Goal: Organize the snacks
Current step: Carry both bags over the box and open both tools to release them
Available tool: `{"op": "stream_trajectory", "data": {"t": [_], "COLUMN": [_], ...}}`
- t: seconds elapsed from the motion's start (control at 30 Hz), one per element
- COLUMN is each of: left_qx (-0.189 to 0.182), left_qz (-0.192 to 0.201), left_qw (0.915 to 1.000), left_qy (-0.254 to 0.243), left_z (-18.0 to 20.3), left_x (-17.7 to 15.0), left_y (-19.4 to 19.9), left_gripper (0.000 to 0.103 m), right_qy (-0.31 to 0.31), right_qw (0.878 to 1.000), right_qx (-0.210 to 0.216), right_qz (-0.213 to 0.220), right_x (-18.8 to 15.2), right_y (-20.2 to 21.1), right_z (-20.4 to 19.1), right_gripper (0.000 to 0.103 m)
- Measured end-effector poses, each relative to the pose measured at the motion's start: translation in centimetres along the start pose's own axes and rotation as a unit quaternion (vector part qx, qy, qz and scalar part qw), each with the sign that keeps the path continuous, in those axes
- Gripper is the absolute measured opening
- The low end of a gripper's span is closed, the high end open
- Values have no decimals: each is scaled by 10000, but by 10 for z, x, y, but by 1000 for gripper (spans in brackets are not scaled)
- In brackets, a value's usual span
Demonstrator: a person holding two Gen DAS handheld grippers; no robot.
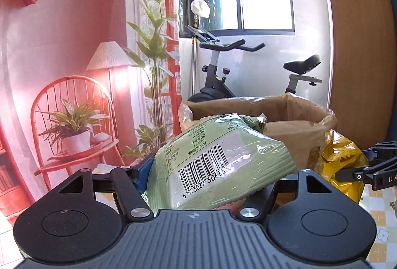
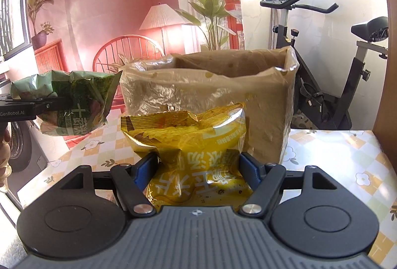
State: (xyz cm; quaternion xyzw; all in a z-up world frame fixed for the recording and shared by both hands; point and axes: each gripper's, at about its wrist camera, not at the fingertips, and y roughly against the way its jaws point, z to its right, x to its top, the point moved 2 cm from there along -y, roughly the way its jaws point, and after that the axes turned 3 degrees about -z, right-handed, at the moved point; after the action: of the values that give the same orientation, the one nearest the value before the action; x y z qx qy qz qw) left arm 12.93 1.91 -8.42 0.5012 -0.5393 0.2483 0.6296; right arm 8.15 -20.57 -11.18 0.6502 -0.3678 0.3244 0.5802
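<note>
Low in the centre of the right wrist view, the right gripper point(image 2: 197, 169) pinches a yellow bag point(image 2: 188, 142) between its blue pads, holding it upright just in front of the brown box point(image 2: 211, 85) that stands open on the checked table point(image 2: 347, 157). At the left edge of that frame the left gripper point(image 2: 64, 102) clamps a green bag point(image 2: 74, 100), held up off the table beside the box. Both packets seem lifted to rim height so they can drop into the lined box; neither is inside yet. The puffy foil may slip in so narrow a pinch.
</note>
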Motion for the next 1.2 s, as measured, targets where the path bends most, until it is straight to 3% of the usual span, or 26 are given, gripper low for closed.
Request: {"op": "stream_trajectory", "data": {"t": [0.13, 0.33, 0.5, 0.67, 0.97, 1.1, 1.2], "left_qx": [-140, -298, -663, -791, -552, -617, -597], "left_qz": [434, 747, 490, 155, -538, -575, -558], "left_qw": [9989, 9967, 9965, 9963, 9953, 9946, 9947], "left_qy": [85, -62, 136, 285, 587, 607, 619], "left_z": [6, 30, 43, 52, 47, 41, 38], "left_x": [41, 92, 123, 130, 114, 109, 109], "left_y": [3, -23, -74, -136, -201, -211, -205], "left_gripper": [71, 72, 72, 72, 72, 88, 90], "right_qy": [37, 193, 243, 277, 225, 141, 90], "right_qw": [9991, 9959, 9948, 9946, 9966, 9975, 9980], "right_qx": [92, 45, -208, -344, -550, -542, -518], "right_qz": [423, 883, 967, 935, 573, 439, 339], "right_x": [37, 93, 125, 140, 142, 140, 140], "right_y": [14, 19, -2, -30, -85, -99, -104], "right_z": [-2, 7, 23, 39, 56, 65, 67], "right_gripper": [74, 74, 74, 74, 74, 77, 79]}}
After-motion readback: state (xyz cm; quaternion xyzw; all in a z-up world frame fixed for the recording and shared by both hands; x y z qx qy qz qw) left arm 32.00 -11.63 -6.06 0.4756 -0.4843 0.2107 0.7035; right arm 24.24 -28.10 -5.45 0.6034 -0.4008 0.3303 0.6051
